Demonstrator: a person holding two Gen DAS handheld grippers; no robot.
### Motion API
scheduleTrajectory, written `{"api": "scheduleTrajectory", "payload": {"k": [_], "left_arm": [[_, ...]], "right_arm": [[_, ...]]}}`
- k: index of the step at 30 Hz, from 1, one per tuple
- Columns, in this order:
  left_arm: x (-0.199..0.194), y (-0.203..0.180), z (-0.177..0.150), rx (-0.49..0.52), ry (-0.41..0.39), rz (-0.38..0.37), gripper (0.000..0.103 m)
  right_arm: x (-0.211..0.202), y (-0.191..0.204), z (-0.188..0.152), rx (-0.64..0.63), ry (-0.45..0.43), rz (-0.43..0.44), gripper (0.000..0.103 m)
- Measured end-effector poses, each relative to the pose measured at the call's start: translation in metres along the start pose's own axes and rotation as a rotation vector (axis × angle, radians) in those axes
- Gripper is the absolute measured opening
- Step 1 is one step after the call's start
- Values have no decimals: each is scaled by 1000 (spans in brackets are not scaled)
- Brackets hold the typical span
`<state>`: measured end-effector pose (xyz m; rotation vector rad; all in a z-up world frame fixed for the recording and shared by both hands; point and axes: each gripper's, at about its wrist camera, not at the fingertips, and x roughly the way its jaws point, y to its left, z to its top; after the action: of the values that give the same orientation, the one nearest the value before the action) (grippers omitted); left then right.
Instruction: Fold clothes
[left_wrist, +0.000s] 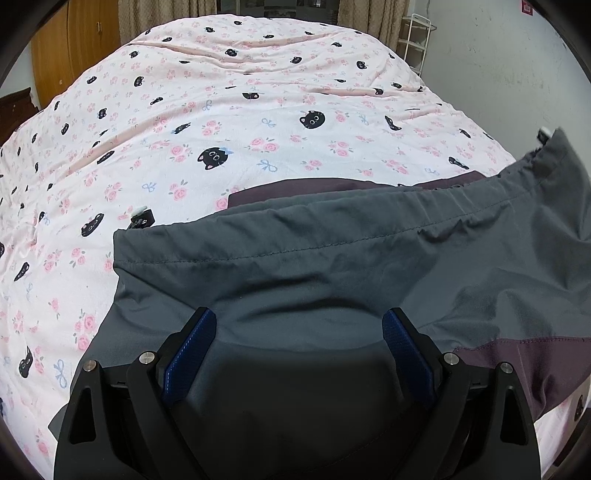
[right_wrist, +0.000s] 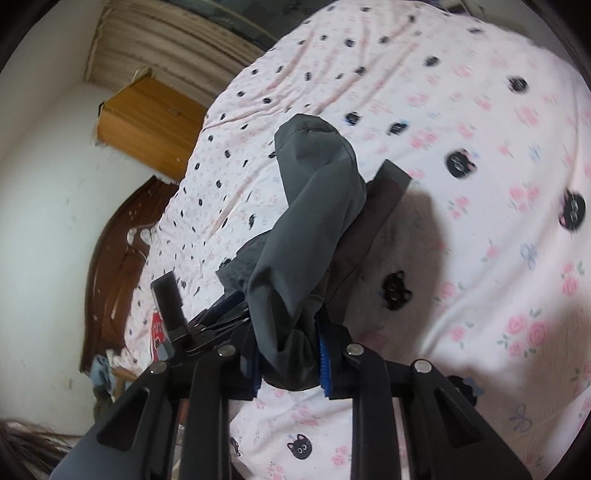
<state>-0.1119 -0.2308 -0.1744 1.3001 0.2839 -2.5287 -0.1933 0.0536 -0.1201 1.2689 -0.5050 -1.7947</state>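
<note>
Jacket (left_wrist: 332, 266) of grey cloth with dark maroon panels lies on the bed (left_wrist: 221, 110), at its near right part in the left wrist view. Its grey hem runs from left to right, with a stitched seam along it, and a maroon strip shows just beyond the far edge. Another maroon panel sits at the near right. A cord stopper (left_wrist: 142, 219) rests on the sheet at the hem's left corner. The hem's right end is raised off the bed, near the right edge of that view.

Left gripper (left_wrist: 299, 325) hovers over the grey cloth with its jaws spread wide; 2 blue pads (left_wrist: 192, 354) flank the fabric and nothing is pinched between them. Whether the fingers touch the cloth cannot be told.

Right gripper (right_wrist: 290, 363) is clamped on a bunched fold of the jacket (right_wrist: 310, 229), the grey cloth squeezed between its blue pads (right_wrist: 325, 363). From there the fabric rises away from the camera as a hanging, rumpled column, with a maroon part on its right side. A shadow falls on the sheet to the right of it. The right wrist view is tilted and partly blurred.

The bed carries a pink sheet printed with black cat faces, roses and blue bows. Beyond it stand a wooden wardrobe (left_wrist: 74, 44) at the far left, curtains (left_wrist: 166, 14) along the far wall, and a white rack (left_wrist: 417, 44) at the far right. A dark wooden headboard (right_wrist: 122, 251) shows at the left of the right wrist view.
</note>
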Motion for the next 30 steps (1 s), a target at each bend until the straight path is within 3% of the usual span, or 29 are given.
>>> {"api": "scheduleTrajectory", "payload": {"k": [11, 17, 23, 30], "left_arm": [[-13, 6, 27, -123, 7, -55, 90], [4, -3, 45, -86, 19, 10, 90], [25, -12, 40, -8, 41, 68, 94], [-19, -14, 15, 18, -26, 44, 93]], "right_arm": [[-5, -7, -4, -23, 10, -54, 23], [-5, -3, -5, -50, 17, -61, 23], [-1, 3, -5, -74, 24, -66, 22], [-2, 4, -4, -65, 15, -68, 22]]}}
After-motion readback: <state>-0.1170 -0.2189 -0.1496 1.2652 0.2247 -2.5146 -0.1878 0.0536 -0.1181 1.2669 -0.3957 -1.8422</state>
